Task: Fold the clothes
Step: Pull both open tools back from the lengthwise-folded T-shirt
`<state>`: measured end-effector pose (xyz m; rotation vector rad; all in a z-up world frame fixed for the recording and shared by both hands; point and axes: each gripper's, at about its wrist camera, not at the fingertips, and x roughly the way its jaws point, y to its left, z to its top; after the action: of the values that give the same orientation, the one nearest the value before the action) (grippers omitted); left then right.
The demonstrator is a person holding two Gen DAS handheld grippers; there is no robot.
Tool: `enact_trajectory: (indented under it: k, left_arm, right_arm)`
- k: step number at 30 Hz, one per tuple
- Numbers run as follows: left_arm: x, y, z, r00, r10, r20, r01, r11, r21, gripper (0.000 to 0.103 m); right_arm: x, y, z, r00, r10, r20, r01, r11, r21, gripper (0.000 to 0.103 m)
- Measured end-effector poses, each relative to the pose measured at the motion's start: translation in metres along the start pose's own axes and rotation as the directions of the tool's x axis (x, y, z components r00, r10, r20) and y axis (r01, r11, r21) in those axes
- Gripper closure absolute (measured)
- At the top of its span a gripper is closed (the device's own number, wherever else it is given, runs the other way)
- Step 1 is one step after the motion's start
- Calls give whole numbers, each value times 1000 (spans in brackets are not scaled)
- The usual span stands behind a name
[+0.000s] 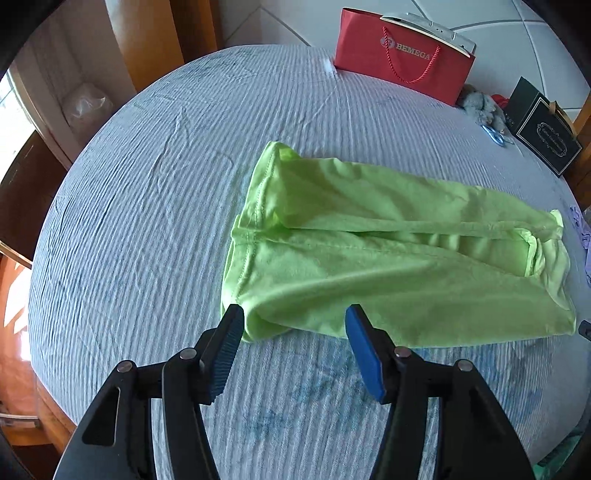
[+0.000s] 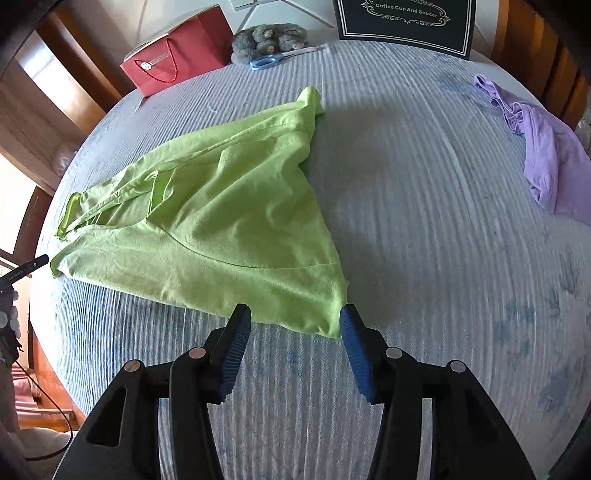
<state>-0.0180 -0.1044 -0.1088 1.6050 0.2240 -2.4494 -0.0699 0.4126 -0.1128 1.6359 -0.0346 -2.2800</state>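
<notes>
Left gripper (image 1: 293,325) fingers apart | right gripper (image 2: 295,323) likewise | green garment (image 1: 388,266) between

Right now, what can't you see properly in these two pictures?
- Left wrist view: the purple cloth is cut off by the right edge.
- Right wrist view: the black box is cut off by the top edge.
- Both views: the green shirt's underside is hidden by its own folds.
- Left wrist view: the black box's label is too small to read.

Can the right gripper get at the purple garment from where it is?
Probably yes. The right gripper is open, holding nothing, at the green shirt's near corner. The purple garment lies far to its right, with only bare tablecloth between them, though that means a long sideways reach.
</notes>
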Motion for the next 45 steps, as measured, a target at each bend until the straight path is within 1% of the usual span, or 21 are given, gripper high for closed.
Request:
enact_trajectory:
  k: [3,5,7,9,10,14,17,19,20,25,27,30,33,36,38,40,41,42,43,45]
  left_arm:
    - [-9,-30,-13,999,-39,4,39,999,16,44]
    - [-8,-54,-16,997,-80,4,79,996,39,42]
    - [-2,-80,-17,991,-135,-7,136,989,55,41]
    - [4,-105,-19,983,-182,-25,183,981,70,40]
    - [6,-117,-20,982,-189,-24,190,979,78,40]
    - [5,-164,-29,981,-192,-36,194,978,72,40]
    - [-2,-191,-34,987,-159,3,159,986,52,40]
    - [-3,-198,-36,991,-136,22,136,991,4,40]
    - [-2,-200,-36,992,-125,18,126,992,-14,40]
    - [0,-204,-40,997,-82,2,82,996,-39,40]
    - [0,-197,-39,997,-80,2,80,996,-46,40]
    - [-3,-167,-36,999,-41,15,42,997,-62,40]
    - [-2,-119,-27,999,-22,28,24,995,-92,40]
    - [6,-66,-15,1000,19,5,-18,993,-116,40]
    - [8,-33,-9,999,36,6,-35,991,-126,40]
    - [13,-1,-6,999,48,-9,-49,986,-157,40]
    - [15,13,-5,999,46,-17,-48,983,-178,37]
    - [18,26,-5,999,32,-20,-36,979,-199,29]
    - [21,36,-5,1000,16,-23,-21,977,-212,25]
    - [29,46,-4,999,-1,-38,-7,977,-213,25]
  right_arm:
    - [3,3,1,1000,26,-7,-26,999,-37,53]
    - [3,5,3,999,39,-8,-39,998,-58,53]
    - [1,7,4,999,36,-2,-36,996,-82,53]
    - [-4,3,9,999,54,5,-53,995,-87,53]
    - [-6,0,11,998,65,9,-64,994,-88,53]
    - [-8,-10,25,998,66,10,-64,984,-165,53]
    - [-6,-18,38,992,126,3,-122,965,-231,53]
    - [0,-20,47,989,143,-20,-143,947,-288,53]
    - [4,-21,51,988,148,-34,-151,939,-308,53]
    - [12,-23,59,979,192,-70,-204,913,-352,53]
    - [16,-23,58,978,196,-77,-210,913,-350,53]
    - [19,-21,55,976,206,-75,-219,915,-338,53]
    - [20,-19,49,981,185,-54,-192,936,-296,53]
    - [19,-17,42,987,156,-37,-160,959,-234,53]
    - [19,-15,37,990,135,-29,-138,973,-184,53]
    - [18,-13,31,993,113,-22,-115,985,-132,53]
    - [18,-12,28,995,102,-19,-103,989,-107,53]
    - [17,-11,25,996,91,-16,-92,993,-81,53]
    - [16,-8,24,996,86,-10,-86,994,-67,53]
    - [12,10,27,996,93,2,-92,992,-89,53]
